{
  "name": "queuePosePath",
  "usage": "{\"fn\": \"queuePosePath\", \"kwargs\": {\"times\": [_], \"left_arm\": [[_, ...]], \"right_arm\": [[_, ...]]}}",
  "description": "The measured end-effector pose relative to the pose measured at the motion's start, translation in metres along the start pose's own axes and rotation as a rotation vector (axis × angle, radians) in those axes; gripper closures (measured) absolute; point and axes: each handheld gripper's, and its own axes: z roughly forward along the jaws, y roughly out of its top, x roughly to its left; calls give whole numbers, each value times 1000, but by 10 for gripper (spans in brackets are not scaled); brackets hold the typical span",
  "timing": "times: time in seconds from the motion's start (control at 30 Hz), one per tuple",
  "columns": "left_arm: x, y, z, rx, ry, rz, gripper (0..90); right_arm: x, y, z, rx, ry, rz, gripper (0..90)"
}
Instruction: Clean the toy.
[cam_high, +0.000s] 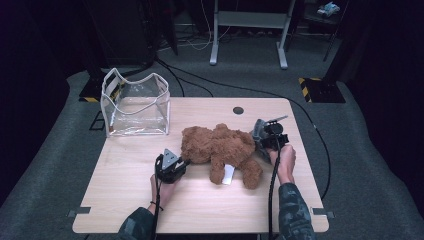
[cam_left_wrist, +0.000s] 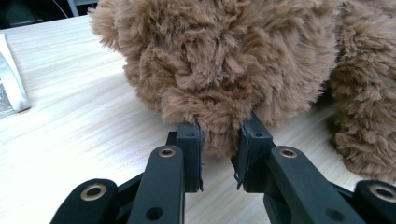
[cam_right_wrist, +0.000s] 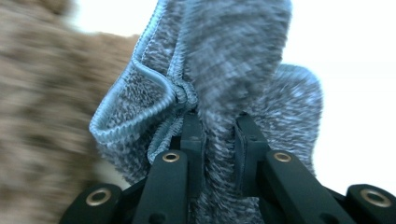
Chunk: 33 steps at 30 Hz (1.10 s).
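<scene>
Clearly the left gripper (cam_left_wrist: 219, 161) pinches the teddy bear's (cam_high: 220, 147) fur narrowly, the right gripper (cam_right_wrist: 218, 140) clamps a grey cloth (cam_right_wrist: 224, 70) beside the bear, a clear bag (cam_high: 135, 105) well behind.

My right gripper (cam_right_wrist: 218, 135) pinches a grey cloth (cam_right_wrist: 219, 70) whose lower end is hidden behind my jaws; the brown plush (cam_right_wrist: 42, 116) at the left of that frame is blurred; in my left gripper view the teddy bear (cam_left_wrist: 224, 60) is cut off by the top and right edges.
</scene>
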Motion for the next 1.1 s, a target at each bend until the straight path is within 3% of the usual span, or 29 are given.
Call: {"fn": "queuePosePath", "kwargs": {"times": [0.1,0.27,0.43,0.57,0.73,0.83,0.9,1.1], "left_arm": [[0,0,0,1,-1,-2,742],[0,0,0,2,0,-2,742],[0,0,0,5,1,1,742],[0,0,0,4,1,1,742],[0,0,0,1,2,0,742],[0,0,0,1,2,-1,742],[0,0,0,1,1,0,742],[0,0,-1,8,-4,2,742]], "right_arm": [[-10,0,-9,-18,4,16,770],[-3,15,-35,-91,52,9,770],[17,32,-59,-157,103,-32,769],[42,47,-76,-208,164,-85,768],[71,54,-71,-200,186,-152,765],[81,52,-56,-166,171,-166,765],[81,49,-45,-143,133,-163,765],[63,46,-30,-110,15,-114,766]]}}
